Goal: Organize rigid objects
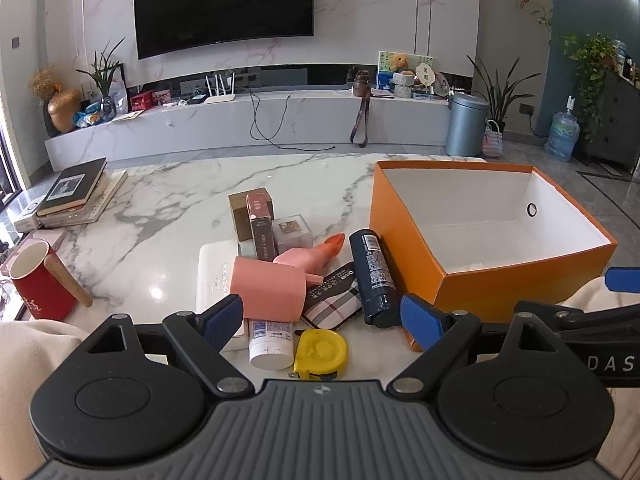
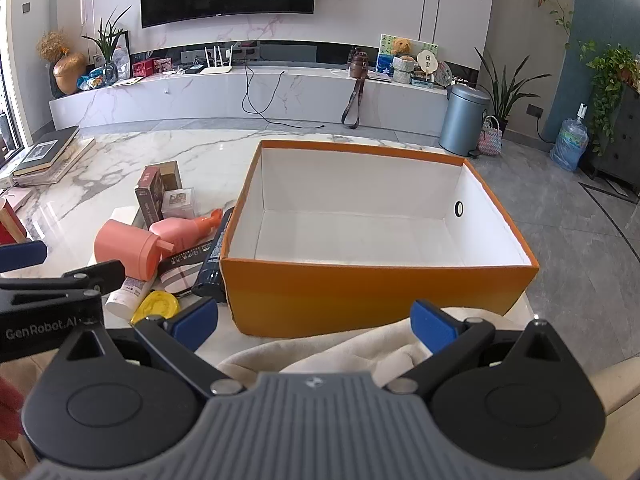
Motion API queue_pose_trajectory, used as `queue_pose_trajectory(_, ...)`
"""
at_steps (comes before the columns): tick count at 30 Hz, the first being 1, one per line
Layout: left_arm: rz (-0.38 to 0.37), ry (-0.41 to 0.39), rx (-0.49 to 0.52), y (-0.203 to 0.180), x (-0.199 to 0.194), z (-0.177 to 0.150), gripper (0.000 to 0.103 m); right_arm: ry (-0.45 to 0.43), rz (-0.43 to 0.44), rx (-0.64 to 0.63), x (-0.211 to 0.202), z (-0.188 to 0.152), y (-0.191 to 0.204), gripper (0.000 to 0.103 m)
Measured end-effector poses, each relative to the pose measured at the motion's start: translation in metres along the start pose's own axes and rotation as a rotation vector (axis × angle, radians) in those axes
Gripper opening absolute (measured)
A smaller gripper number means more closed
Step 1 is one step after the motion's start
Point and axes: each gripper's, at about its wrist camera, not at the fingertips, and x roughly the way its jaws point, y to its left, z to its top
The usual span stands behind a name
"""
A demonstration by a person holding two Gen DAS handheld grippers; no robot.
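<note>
Facing a white marble counter [image 1: 168,200], you hold both grippers low at its near edge, fingers spread wide and empty: left gripper [image 1: 322,320], right gripper [image 2: 314,322]. An open orange box [image 2: 376,284] sits empty on the right. Just left of it lies a pile touching its wall: pink bottle [image 1: 268,288], dark can [image 1: 372,276], yellow tape measure [image 1: 322,350], white tube [image 1: 270,342]. Books [image 1: 74,192] lie far left. Beyond hangs a television [image 1: 224,4].
</note>
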Motion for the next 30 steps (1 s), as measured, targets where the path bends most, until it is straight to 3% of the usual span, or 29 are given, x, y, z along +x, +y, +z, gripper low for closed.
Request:
queue_pose_trajectory(6, -0.017, 0.002, 0.002, -0.0003, -0.0015, -0.0004, 0.098, 0.006, 0.001, -0.006, -0.0004, -0.0018, 0.0016, 0.101)
queue_pose_trajectory(30, -0.005, 0.013, -0.003, 0.0021, -0.0013, -0.0026, 0.096, 0.012, -0.002, -0.011, -0.0008, -0.0040, 0.0035, 0.101)
